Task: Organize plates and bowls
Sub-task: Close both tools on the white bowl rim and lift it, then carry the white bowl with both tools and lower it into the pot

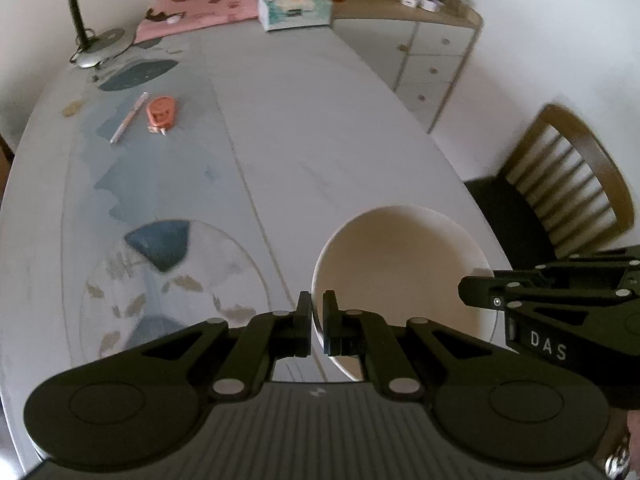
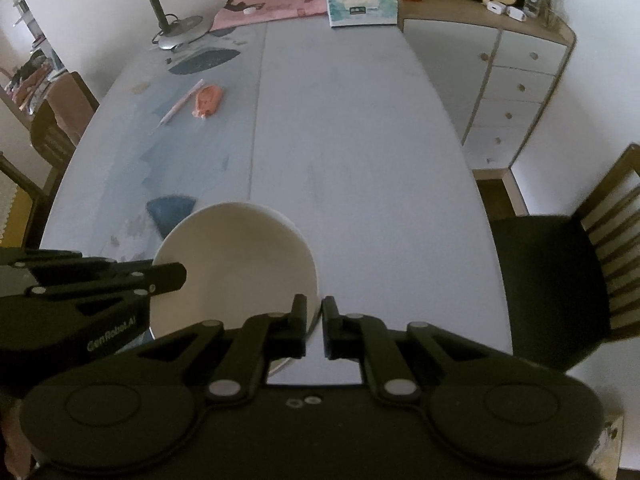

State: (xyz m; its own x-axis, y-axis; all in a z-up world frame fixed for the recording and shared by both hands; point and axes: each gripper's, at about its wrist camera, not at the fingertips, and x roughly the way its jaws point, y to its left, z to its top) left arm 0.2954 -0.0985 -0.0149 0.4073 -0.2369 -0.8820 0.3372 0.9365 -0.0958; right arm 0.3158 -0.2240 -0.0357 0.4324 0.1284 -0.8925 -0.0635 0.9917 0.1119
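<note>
The left gripper [image 1: 317,322] pinches the near left rim of a white bowl [image 1: 404,276], with 1 finger inside and 1 outside. The right gripper [image 1: 480,294] reaches in at the bowl's right rim. Far off on the table [image 1: 312,128] lie a pen [image 1: 129,117] and an orange thing [image 1: 161,112].

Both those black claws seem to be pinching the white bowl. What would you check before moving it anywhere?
1. Left hand-held gripper closed on the bowl rim: ok.
2. Right hand-held gripper closed on the opposite rim: ok.
3. Bowl empty, nothing to spill: ok.
4. Bowl level: cannot tell; fisheye views distort it.
5. Table ahead free of obstacles: ok; pen and orange item lie far off.
6. Bowl lifted or resting on the table: cannot tell.
</note>
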